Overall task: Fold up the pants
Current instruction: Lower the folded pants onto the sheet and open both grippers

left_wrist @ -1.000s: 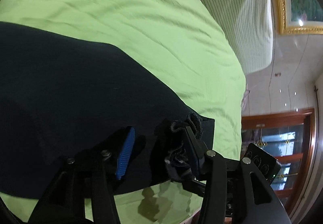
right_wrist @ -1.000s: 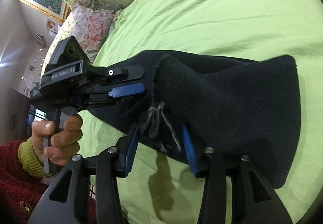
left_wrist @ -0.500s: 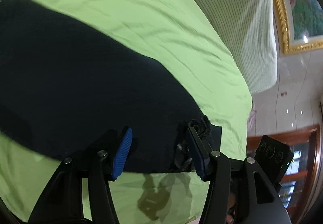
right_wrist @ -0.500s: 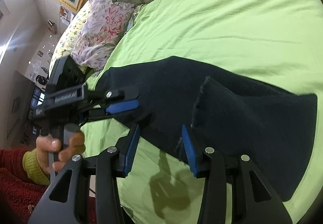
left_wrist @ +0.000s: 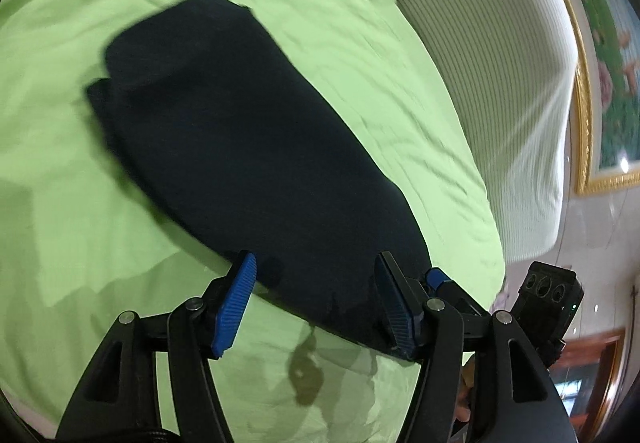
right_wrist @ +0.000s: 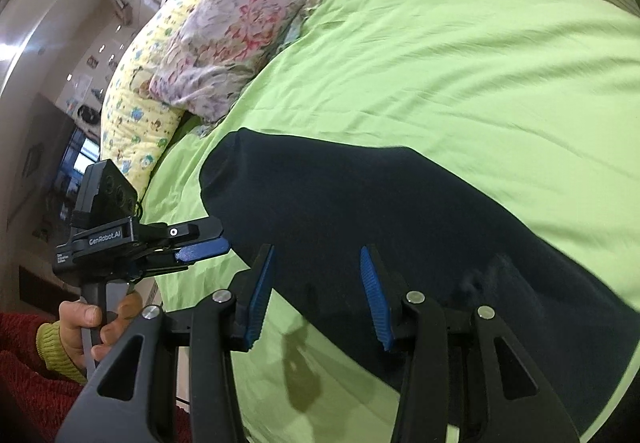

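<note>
Dark navy pants [left_wrist: 248,147] lie folded in a long flat shape on the green bedsheet [left_wrist: 60,203]. They also show in the right wrist view [right_wrist: 400,211]. My left gripper [left_wrist: 316,283] is open and empty, just above the near edge of the pants. My right gripper [right_wrist: 316,279] is open and empty above the same near edge. The left gripper also shows in the right wrist view [right_wrist: 200,247], off the cloth to the left. The right gripper's blue pad [left_wrist: 438,277] peeks in beside my left one.
Floral and yellow pillows [right_wrist: 208,43] lie at the head of the bed. A striped headboard [left_wrist: 500,63] and a gold-framed picture [left_wrist: 600,83] stand behind. The person's hand in a red sleeve [right_wrist: 80,331] holds the left gripper.
Both grippers have let go of the pants' hem and pulled back from the cloth. The raised part of the pants has dropped flat onto the rest.
</note>
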